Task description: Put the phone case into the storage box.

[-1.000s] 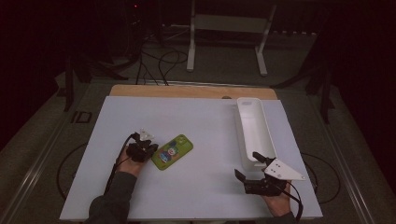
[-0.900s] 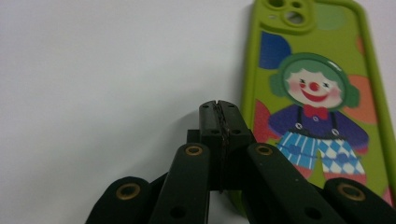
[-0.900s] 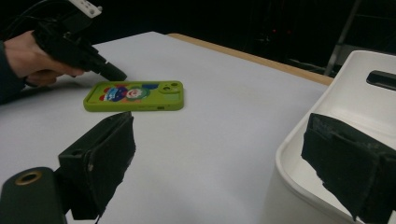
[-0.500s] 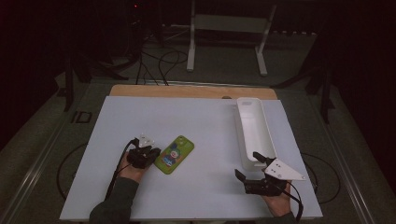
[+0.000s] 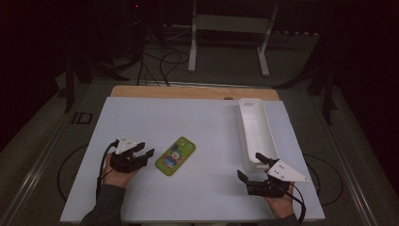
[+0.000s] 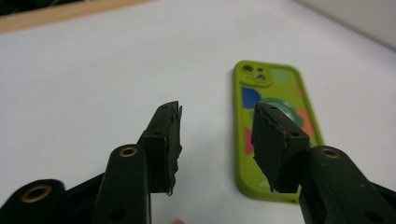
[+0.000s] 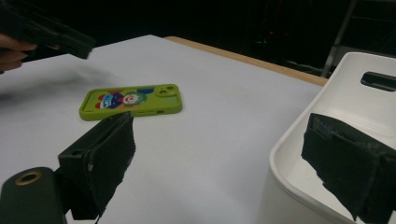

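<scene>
A: How is the left gripper (image 5: 143,153) seen at the left of the white table sheet (image 5: 202,127)?

B: It is held in the person's left hand (image 5: 117,172), with its jaws pointed toward the green phone case (image 5: 175,156). The jaws have just been opening and are now parted about halfway. Nothing is held between them.

A: Is the case touched by it?

B: No contact is shown. In the left gripper view the case (image 6: 275,116) is seen lying flat on the sheet just beyond the jaws, partly hidden behind the right-hand jaw, while bare white sheet is seen through the gap. In the high view the jaw tips are just beside the case's near left edge.

A: Where is the case placed overall?

B: It is laid camera side up, left of the table's middle, well apart from the white tray (image 5: 254,129) on the right. A cartoon print is carried on its back.

A: And the right gripper (image 5: 251,168)?

B: It is held low at the near right by the right hand (image 5: 277,205), jaws spread wide and empty. In the right gripper view (image 7: 219,163), one jaw is seen over the sheet and the other in front of the tray's near wall (image 7: 299,144); whether that wall is touched cannot be told.
</scene>
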The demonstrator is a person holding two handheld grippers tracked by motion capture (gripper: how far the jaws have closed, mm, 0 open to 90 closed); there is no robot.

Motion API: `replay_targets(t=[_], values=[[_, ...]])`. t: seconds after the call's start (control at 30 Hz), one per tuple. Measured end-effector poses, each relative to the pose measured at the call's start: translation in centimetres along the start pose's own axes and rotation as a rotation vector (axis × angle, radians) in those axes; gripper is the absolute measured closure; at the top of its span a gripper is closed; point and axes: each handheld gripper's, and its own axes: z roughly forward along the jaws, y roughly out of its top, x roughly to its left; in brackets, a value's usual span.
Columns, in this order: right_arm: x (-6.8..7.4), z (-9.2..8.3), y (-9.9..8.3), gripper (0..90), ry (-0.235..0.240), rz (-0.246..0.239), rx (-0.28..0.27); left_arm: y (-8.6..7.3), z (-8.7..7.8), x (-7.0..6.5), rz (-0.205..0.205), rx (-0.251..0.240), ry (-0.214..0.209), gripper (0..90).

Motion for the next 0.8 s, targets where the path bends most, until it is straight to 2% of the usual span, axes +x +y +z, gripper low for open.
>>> replay_targets(t=[0.2, 0.4, 0.6, 0.8], values=[[0.0, 0.0, 0.0, 8.9, -0.001, 0.001, -0.003, -1.1, -2.0, -0.1, 0.005, -0.042, 0.026, 15.9], [-0.1, 0.0, 0.0, 8.9, -0.003, 0.001, -0.007, -2.1, -3.3, -0.3, 0.029, -0.059, 0.023, 0.5], [-0.2, 0.0, 0.1, 8.9, -0.008, -0.001, -0.013, -3.0, -4.4, -0.6, 0.031, -0.105, 0.026, 0.0], [-0.4, -0.1, 0.2, 8.9, -0.008, -0.007, -0.020, -3.6, -4.9, -0.9, 0.052, -0.131, 0.001, 0.0]])
